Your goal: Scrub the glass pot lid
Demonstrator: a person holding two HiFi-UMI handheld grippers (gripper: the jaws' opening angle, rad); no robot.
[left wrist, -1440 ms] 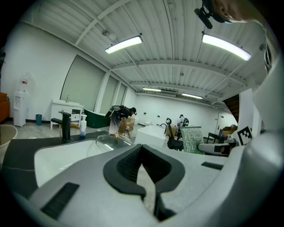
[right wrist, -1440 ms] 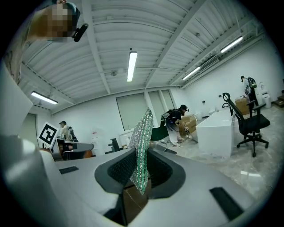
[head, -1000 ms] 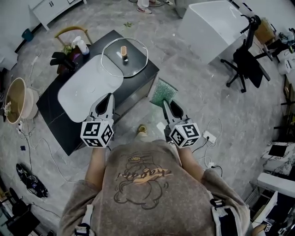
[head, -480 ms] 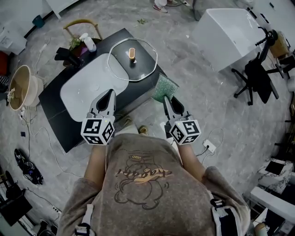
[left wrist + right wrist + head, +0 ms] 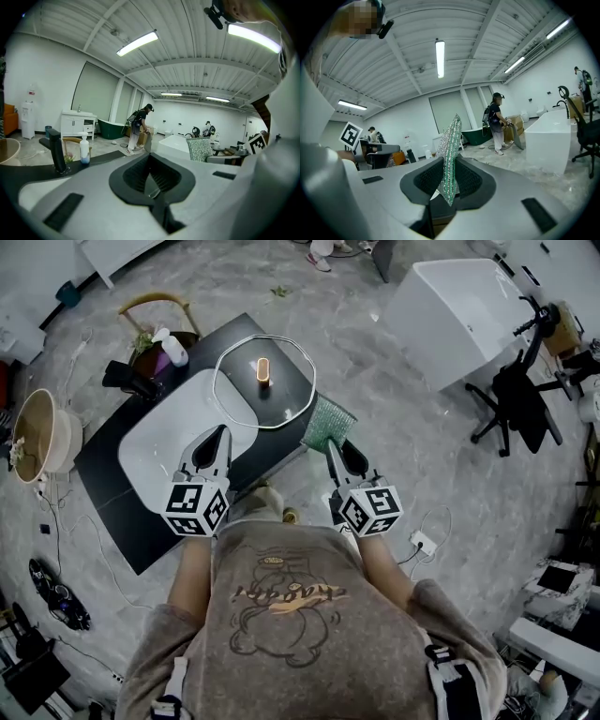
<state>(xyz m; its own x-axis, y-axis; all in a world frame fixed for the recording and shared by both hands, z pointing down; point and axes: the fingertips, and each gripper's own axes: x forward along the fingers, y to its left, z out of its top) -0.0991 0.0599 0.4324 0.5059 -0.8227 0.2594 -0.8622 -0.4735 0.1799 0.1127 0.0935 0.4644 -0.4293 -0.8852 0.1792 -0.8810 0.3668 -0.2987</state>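
Jaws of my left gripper (image 5: 222,434) are pressed together on nothing, and its own view shows the dark pads (image 5: 151,159) meeting. That view looks level over the counter (image 5: 120,514), so it catches the tap (image 5: 57,150) and bottle (image 5: 84,149) from the side, yet never the lid. Only the head view shows the lid (image 5: 242,399). It lies flat on the counter's right end, knob up, its left rim over the edge of the white basin (image 5: 155,442) and its right rim close to the counter's edge.

From above, my left jaws sit over the basin's near edge, short of the lid. My right gripper (image 5: 330,446) pinches a green sponge (image 5: 328,425) upright, held just off the counter's right corner and near the lid's near rim. In the right gripper view the sponge (image 5: 451,150) stands edge-on between the pads and hides what lies straight ahead.

Right of the counter, bare floor (image 5: 375,381) runs to the tub (image 5: 459,306), with a chair (image 5: 516,395) beyond it.
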